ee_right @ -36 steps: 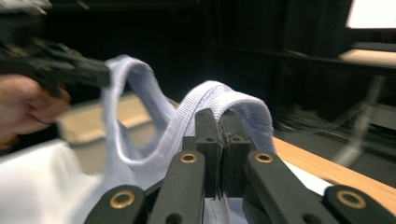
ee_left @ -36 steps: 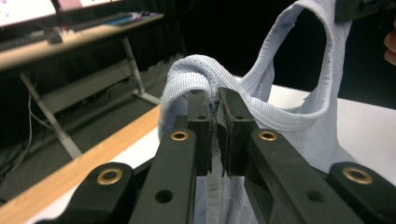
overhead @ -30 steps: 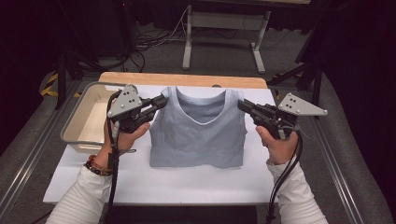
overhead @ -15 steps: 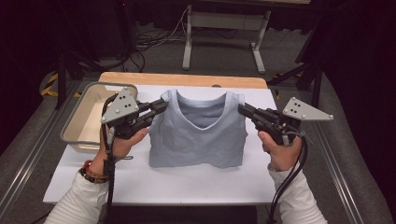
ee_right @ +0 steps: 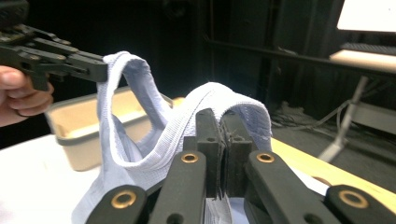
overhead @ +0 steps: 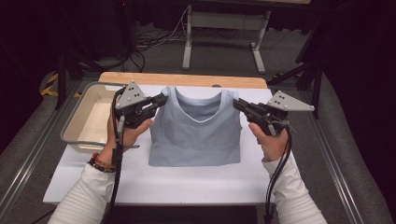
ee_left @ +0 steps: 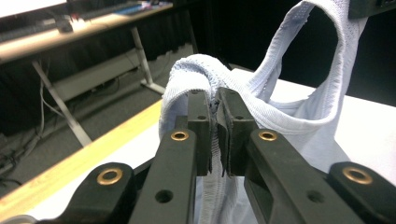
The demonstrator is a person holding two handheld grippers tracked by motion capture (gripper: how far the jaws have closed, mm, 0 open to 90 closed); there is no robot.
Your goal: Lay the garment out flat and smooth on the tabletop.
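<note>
over table [overhead: 187, 186] | l gripper [overhead: 161, 99] + r gripper [overhead: 237, 103] fingers pinching tank top [overhead: 196, 135] straps

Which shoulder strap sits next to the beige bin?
The strap clamped in the left gripper: the beige bin lies just beside it, unlike the strap in the right gripper.

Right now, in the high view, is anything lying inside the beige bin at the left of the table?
No: the beige bin shows a bare floor, while the light blue tank top is held beside it over the white table.
</note>
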